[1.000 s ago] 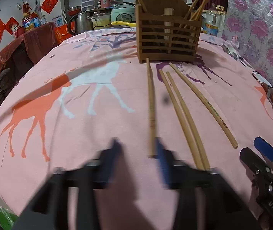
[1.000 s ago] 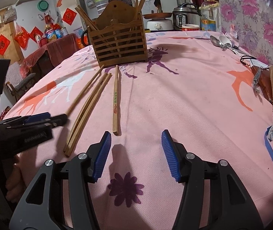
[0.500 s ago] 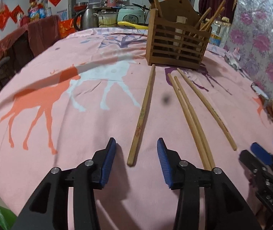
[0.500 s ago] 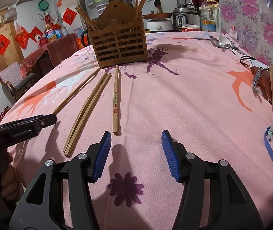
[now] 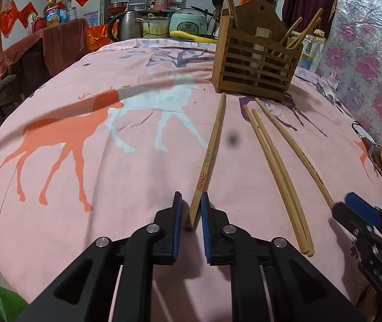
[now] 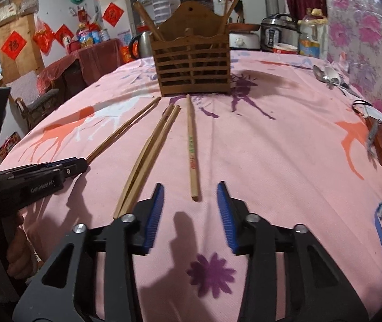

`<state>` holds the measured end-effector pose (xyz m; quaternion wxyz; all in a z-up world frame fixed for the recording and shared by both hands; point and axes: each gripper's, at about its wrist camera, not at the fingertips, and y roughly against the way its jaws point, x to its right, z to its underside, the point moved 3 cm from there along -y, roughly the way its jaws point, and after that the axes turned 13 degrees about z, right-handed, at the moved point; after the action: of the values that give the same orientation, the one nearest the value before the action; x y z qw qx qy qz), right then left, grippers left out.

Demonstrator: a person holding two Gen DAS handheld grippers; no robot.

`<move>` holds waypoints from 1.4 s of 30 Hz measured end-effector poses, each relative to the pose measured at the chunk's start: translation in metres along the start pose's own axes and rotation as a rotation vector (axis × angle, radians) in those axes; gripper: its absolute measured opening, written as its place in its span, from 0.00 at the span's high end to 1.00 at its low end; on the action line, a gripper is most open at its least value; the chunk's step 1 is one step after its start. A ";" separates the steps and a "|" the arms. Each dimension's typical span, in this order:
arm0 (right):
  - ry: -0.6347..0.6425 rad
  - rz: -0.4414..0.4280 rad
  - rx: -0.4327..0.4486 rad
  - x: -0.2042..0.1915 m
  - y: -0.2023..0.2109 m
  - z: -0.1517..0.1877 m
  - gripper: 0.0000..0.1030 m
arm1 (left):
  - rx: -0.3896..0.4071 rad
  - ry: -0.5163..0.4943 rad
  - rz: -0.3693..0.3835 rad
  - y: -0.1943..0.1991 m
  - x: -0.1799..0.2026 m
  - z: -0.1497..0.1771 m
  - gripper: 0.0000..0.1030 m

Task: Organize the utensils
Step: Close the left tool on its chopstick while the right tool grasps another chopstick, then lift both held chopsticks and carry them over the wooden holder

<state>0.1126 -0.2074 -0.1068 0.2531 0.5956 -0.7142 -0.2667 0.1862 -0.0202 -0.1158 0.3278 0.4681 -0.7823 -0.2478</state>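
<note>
The left tongs sit low on a pink tablecloth, their blue pads nearly closed around the near end of a chopstick. The right pad appears to touch the stick; a thin gap shows on the left, so a firm grip cannot be confirmed. This looks like the pick-up step. The next move probably calls for finishing the squeeze, lifting the stick, and carrying it straight ahead to the wooden holder, which stands at the stick's far end with other chopsticks upright in it.

The right tongs are wide open and hold nothing. Another chopstick ends just ahead of the gap between their pads. A pair lies to their left.

The cloth is printed with orange, white and purple deer. Spoons lie far off to the right of the right tongs. Beyond the table, a kettle, rice cooker and red paper decorations crowd a kitchen.
</note>
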 end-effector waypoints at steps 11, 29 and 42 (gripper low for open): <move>0.003 0.018 -0.026 -0.001 -0.015 0.004 0.93 | 0.003 -0.006 0.006 0.001 0.001 0.002 0.90; -0.029 0.037 0.081 0.023 0.032 -0.008 0.94 | 0.044 -0.018 -0.016 0.039 0.007 -0.009 0.93; -0.075 -0.013 0.291 0.036 0.112 -0.052 0.94 | 0.191 -0.095 0.013 0.115 0.045 -0.041 0.94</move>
<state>0.0626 -0.2300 0.0092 0.1353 0.6200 -0.7506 -0.1839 0.1358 -0.0135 0.0037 0.2458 0.4798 -0.8201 -0.1918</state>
